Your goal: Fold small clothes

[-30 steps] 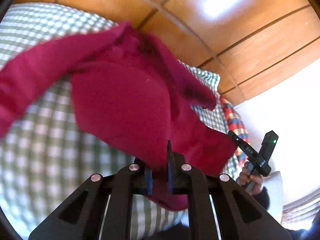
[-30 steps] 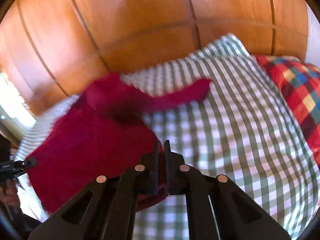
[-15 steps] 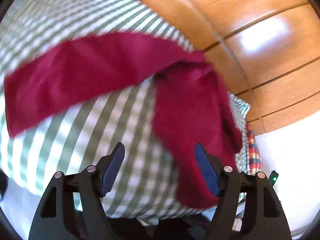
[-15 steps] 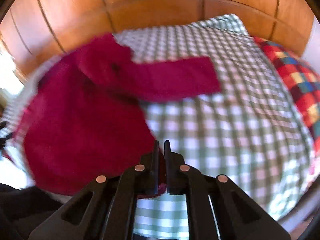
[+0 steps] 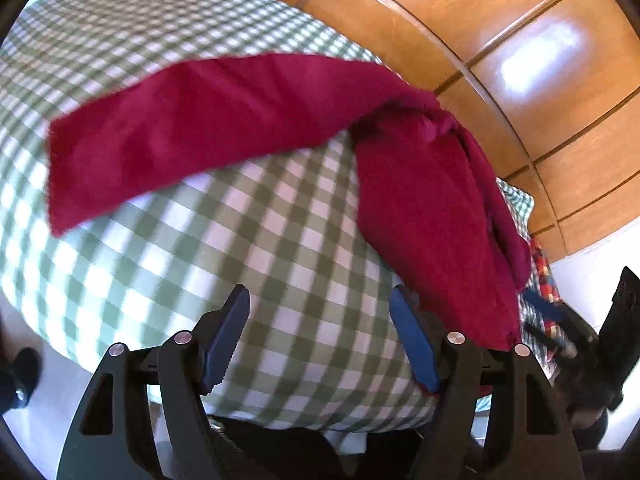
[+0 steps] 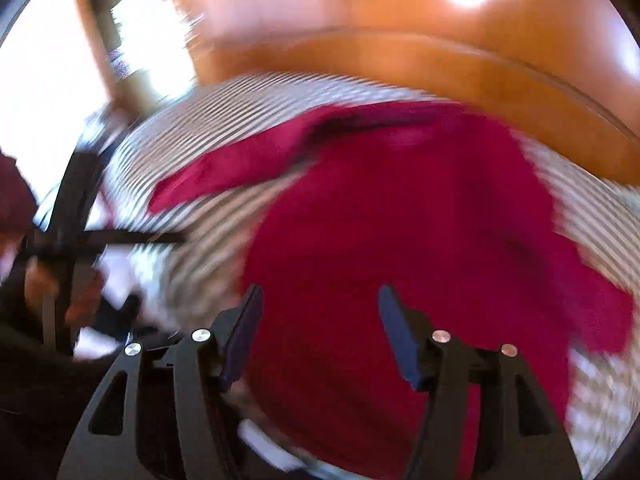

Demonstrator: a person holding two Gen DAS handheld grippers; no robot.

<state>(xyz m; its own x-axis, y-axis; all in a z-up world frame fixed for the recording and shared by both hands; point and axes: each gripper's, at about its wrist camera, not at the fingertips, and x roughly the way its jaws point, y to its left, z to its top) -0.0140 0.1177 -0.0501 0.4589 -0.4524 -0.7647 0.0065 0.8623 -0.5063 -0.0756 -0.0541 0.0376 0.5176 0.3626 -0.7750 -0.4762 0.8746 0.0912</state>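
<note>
1. The step in hand looks like the laying-out stage: one red garment (image 5: 420,208) lies spread on the green-checked bed cover (image 5: 248,264), and neither tool holds it.

2. The left hand-held gripper (image 5: 320,336) has its jaws wide apart with nothing between them; only checked cover shows in the gap. It hangs over the near edge of the bed, with the garment's body just to its right.

3. The right hand-held gripper (image 6: 320,336) is likewise spread open and empty. Its view is heavily smeared, so fine detail is lost, but the red cloth (image 6: 400,240) fills the space beyond and between its fingers.

4. From the left wrist view, one long sleeve (image 5: 192,128) stretches out flat to the left across the cover, while the body runs down toward the bed's near right edge. The cloth is bunched where sleeve meets body, near the wooden headboard (image 5: 540,80).

5. My judgement: folding proper has barely begun. The next move calls for taking the outstretched sleeve near its cuff and carrying it across onto the body, once the bunched part is smoothed.

6. Count: one red garment; two hand-held grippers, each visible in its own view, with the other tool partly visible at the frame edge; one green-checked cover; one patch of red plaid fabric (image 5: 542,272) at the far right of the bed.
</note>
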